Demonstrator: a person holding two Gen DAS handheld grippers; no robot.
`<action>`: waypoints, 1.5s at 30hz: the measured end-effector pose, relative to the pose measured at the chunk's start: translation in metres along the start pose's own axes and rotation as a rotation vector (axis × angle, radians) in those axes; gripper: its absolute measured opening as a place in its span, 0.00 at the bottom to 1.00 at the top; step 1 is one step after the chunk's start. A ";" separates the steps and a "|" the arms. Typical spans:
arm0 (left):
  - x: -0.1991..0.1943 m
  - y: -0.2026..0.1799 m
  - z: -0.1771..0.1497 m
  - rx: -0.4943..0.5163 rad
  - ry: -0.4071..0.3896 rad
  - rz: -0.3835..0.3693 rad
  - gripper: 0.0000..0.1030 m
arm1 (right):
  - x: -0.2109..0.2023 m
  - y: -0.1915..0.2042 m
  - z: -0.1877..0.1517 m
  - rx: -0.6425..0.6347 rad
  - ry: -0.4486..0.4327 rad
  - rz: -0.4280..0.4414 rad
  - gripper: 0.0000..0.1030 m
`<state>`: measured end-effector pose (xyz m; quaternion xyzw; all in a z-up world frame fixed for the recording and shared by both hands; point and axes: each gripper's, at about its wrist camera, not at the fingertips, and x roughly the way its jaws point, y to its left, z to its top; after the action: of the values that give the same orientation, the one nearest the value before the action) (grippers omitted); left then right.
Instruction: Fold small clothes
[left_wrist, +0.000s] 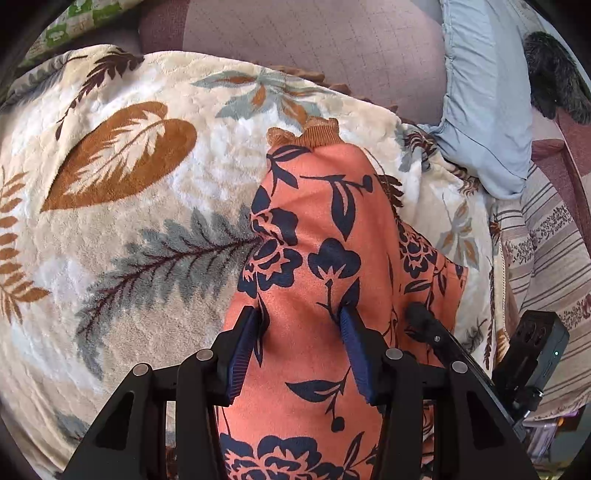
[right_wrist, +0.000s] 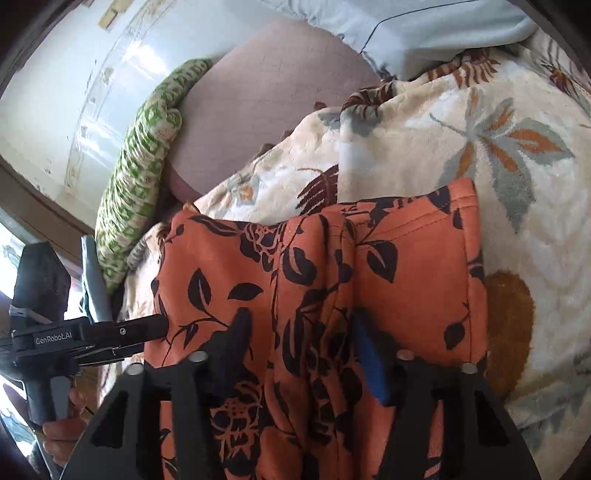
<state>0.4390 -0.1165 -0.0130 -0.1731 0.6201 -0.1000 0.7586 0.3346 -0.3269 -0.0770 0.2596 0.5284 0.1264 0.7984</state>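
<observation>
While the garment lay soft and limp between both tongs, the left gripper held its jaws half-wide around a fold; the right gripper pinched bunched cloth, best gripped at edges.

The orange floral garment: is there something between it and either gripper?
Nothing visible does. The orange floral garment already lies between the fingers of the left gripper and the right gripper, on the leaf-print fleece blanket.
</observation>
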 end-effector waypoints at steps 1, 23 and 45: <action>-0.004 -0.001 0.000 0.006 -0.012 -0.017 0.41 | -0.009 0.001 0.002 0.000 -0.027 0.045 0.15; -0.031 -0.004 -0.098 0.124 -0.047 -0.045 0.43 | -0.109 -0.044 -0.066 0.087 -0.123 0.055 0.53; -0.013 -0.014 -0.066 0.082 -0.053 0.020 0.43 | -0.091 -0.039 -0.029 0.114 -0.156 -0.058 0.63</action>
<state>0.3728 -0.1334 -0.0072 -0.1383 0.5971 -0.1133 0.7820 0.2682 -0.3944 -0.0364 0.2981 0.4784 0.0524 0.8243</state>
